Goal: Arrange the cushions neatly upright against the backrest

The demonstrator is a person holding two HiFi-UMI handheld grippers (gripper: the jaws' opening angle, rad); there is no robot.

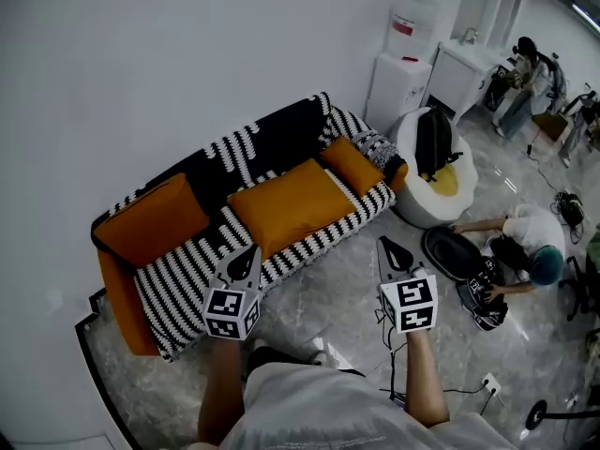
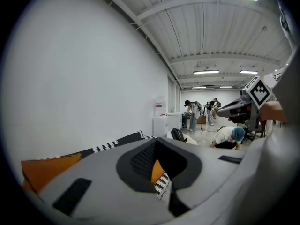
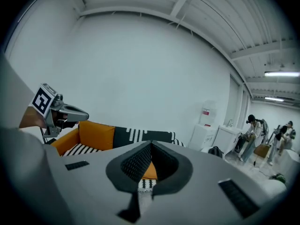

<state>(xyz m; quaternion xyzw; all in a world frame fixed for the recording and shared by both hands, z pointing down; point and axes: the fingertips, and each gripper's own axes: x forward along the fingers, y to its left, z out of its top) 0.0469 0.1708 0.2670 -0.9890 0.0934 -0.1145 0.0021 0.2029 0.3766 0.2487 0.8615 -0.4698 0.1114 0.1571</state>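
A sofa (image 1: 187,270) with a black-and-white striped cover stands against the white wall. Three orange cushions are on it. One (image 1: 153,218) stands upright at the left end against the backrest. A large one (image 1: 279,204) lies across the middle of the seat. A smaller one (image 1: 353,165) leans at the right end beside a patterned pillow (image 1: 375,146). My left gripper (image 1: 242,262) hangs just before the seat's front edge, shut and empty. My right gripper (image 1: 391,251) is over the floor right of it, also shut and empty. Neither touches a cushion.
A white round seat (image 1: 412,204) with a black backpack (image 1: 434,143) stands right of the sofa. Behind it are a water dispenser (image 1: 405,64) and a white cabinet (image 1: 464,73). A person (image 1: 525,251) crouches on the floor at right by black bags. Cables (image 1: 469,390) trail over the marble floor.
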